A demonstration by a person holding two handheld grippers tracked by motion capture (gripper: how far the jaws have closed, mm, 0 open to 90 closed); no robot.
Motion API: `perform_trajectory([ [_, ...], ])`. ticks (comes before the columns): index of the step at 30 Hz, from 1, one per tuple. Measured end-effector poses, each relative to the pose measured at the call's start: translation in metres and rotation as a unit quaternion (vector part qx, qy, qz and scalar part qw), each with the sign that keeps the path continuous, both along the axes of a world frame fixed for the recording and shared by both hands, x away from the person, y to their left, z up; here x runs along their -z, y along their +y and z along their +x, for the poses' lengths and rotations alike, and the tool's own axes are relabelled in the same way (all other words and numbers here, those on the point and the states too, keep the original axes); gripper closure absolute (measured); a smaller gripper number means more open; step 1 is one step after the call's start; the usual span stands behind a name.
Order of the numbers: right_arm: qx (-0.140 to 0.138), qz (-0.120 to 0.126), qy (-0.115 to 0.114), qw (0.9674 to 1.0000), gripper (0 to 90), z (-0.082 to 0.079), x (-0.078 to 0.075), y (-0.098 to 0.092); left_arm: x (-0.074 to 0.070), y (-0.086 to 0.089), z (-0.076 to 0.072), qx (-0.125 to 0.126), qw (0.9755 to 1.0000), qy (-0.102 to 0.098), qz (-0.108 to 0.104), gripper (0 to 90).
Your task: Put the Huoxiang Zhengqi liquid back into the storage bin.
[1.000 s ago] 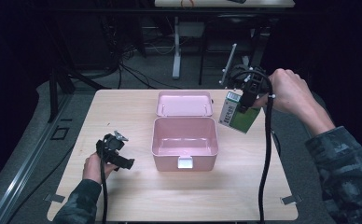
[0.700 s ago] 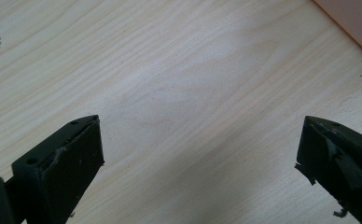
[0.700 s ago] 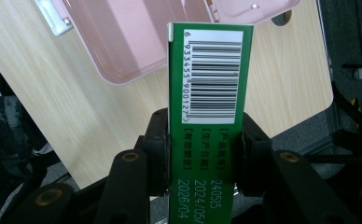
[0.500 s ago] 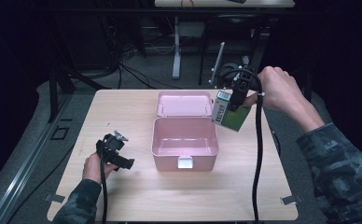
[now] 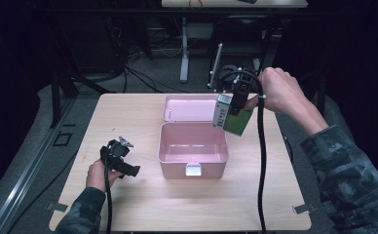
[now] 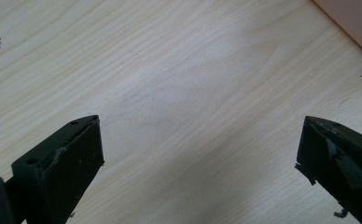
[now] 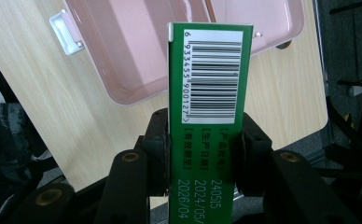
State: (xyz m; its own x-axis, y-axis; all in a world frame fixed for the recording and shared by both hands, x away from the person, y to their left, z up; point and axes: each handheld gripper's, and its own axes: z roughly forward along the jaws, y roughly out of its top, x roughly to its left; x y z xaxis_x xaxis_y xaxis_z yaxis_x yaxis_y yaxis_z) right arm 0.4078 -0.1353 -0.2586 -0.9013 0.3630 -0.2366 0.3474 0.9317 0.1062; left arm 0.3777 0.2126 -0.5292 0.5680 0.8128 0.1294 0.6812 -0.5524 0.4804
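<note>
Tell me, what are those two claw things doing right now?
Right gripper shut on green carton, held above the open pink box's far right corner. Left gripper open, idle near table. Nothing blocking the box.

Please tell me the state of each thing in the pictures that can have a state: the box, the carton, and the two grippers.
Pink box: open, nothing inside, lid laid back flat on the table.
Green carton: clamped by its two sides, held in the air at the box's far right corner.
Right gripper: shut on the green carton.
Left gripper: open, holding nothing, low over the table.
</note>
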Motion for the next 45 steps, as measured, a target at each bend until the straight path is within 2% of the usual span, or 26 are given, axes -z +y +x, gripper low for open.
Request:
perform_trajectory([
  [25,-0.035,0.006,-0.001,0.9994,62.9,-0.001,0.004,0.030,-0.001,0.000,0.000,0.000,1.0000,-0.002,-0.001,0.3],
  [45,-0.064,0.014,0.017,0.9977,62.9,0.001,0.025,0.046,-0.001,-0.001,0.000,0.003,1.0000,-0.002,0.000,0.3],
])
